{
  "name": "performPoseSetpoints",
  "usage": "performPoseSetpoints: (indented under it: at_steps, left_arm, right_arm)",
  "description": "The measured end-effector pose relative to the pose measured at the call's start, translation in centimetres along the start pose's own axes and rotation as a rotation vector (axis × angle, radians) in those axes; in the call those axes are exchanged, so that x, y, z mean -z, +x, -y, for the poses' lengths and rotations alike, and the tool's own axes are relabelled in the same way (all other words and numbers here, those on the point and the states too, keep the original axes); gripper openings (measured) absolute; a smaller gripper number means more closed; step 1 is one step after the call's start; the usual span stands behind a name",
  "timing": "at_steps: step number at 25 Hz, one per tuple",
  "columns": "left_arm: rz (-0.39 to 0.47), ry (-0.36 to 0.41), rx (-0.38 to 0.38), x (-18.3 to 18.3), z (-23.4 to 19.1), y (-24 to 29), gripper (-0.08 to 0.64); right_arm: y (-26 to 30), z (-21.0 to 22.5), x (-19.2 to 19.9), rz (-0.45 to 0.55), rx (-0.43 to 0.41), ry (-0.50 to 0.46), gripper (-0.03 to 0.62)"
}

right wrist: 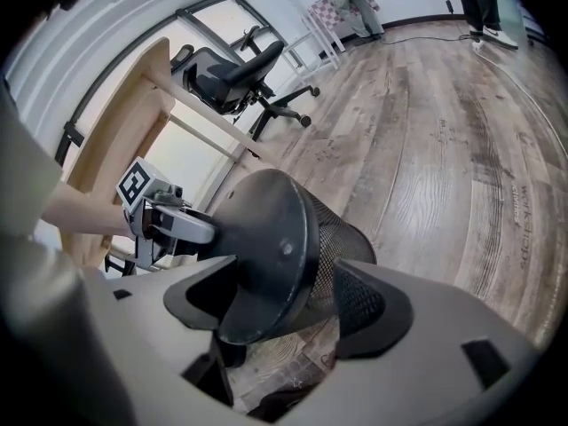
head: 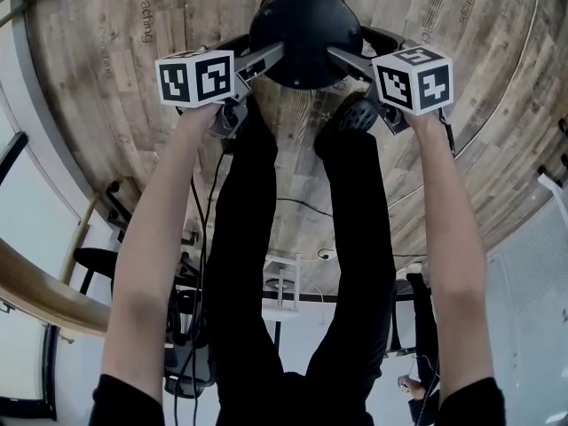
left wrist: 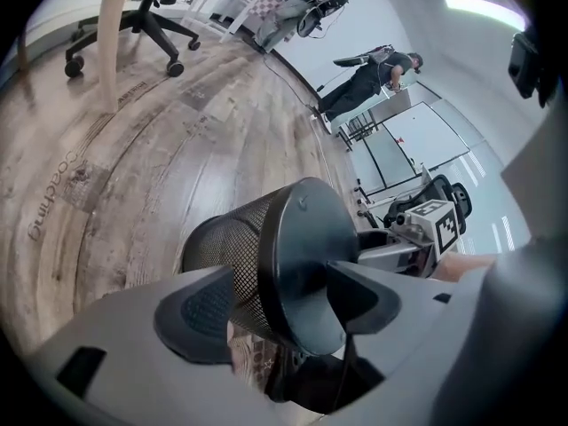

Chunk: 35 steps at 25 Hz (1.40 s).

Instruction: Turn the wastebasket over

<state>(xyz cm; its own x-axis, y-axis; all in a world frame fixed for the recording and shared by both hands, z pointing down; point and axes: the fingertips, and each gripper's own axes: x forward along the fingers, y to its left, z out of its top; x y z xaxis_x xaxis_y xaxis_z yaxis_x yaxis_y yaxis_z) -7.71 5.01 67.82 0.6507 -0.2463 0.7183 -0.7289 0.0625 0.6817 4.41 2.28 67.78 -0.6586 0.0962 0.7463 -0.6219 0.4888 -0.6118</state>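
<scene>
The black mesh wastebasket [head: 306, 29] hangs above the wooden floor, tipped so that its solid round base faces my head camera. My left gripper [head: 266, 65] presses on its left side and my right gripper [head: 342, 60] on its right side. In the left gripper view the wide-apart jaws of the left gripper [left wrist: 284, 309] straddle the base rim of the wastebasket [left wrist: 266, 256], one over the mesh wall and one over the base. The right gripper [right wrist: 284, 304] straddles the rim of the wastebasket [right wrist: 284, 247] in the same way. The basket's mouth is hidden.
My legs and a black shoe [head: 355, 114] stand right below the basket. A cable [head: 302, 207] lies on the floor. An office chair [right wrist: 240, 69] and a wooden desk [right wrist: 133, 122] stand to one side. A person [left wrist: 373, 69] stands far off by glass doors.
</scene>
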Motion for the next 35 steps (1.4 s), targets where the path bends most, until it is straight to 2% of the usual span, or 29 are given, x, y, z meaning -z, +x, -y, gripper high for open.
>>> performPoseSetpoints:
  at_steps: [5,11,15,19,23,26,29,35]
  left_arm:
    - [-0.023,0.021,-0.021,0.7,0.6,-0.1,0.345]
    - [-0.005,0.047,-0.032,0.3,2.0,-0.4,0.339]
    - [0.033,0.055,-0.029,-1.4,2.9,-0.5,0.336]
    - [0.070,0.104,-0.037,-3.3,3.6,-0.3,0.331]
    - [0.059,0.168,-0.056,-3.5,3.5,0.4,0.321]
    - [0.064,0.197,-0.061,-3.7,3.3,0.7,0.316]
    - [0.077,0.200,-0.054,-3.8,3.4,0.6,0.316]
    - [0.054,0.159,-0.040,-1.9,2.9,0.1,0.318]
  right_arm:
    - [-0.5,-0.4,0.8,0.018,0.033,0.016,0.342]
    - [-1.8,-0.5,-0.4,0.038,0.079,-0.062,0.342]
    - [-2.9,0.1,-2.4,0.057,0.089,-0.092,0.342]
    - [-3.8,0.7,-4.0,0.074,0.119,-0.133,0.342]
    - [-3.8,1.5,-4.2,0.070,0.166,-0.199,0.341]
    - [-3.7,1.8,-4.1,0.090,0.180,-0.203,0.342]
    - [-3.8,1.7,-4.0,0.105,0.186,-0.202,0.341]
    - [-3.2,0.7,-2.9,0.067,0.180,-0.226,0.342]
